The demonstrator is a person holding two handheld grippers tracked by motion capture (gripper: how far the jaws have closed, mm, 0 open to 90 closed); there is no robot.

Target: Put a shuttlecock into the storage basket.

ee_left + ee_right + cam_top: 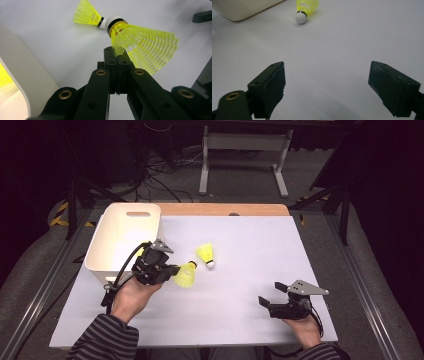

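Shuttlecock (140, 47), yellow, pinched by its skirt edge in left claw (117, 53); no legible markings. Second shuttlecock (206, 254) lies on worktop (250, 270). Right claw (327, 85) stands wide, holding nothing.

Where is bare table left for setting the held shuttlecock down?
Bare: right of the loose shuttlecock, up to the right gripper; also the near edge between both hands. Crowded: by the white bin, where the left gripper pinches the held shuttlecock.

I am holding a yellow shuttlecock (185, 274) by its skirt in my left gripper (170, 270) beside the white bin (123, 236), seemingly clear of the table (240, 320), while a second shuttlecock (206, 255) is lying nearby and my right gripper (272, 295) is gaping empty.
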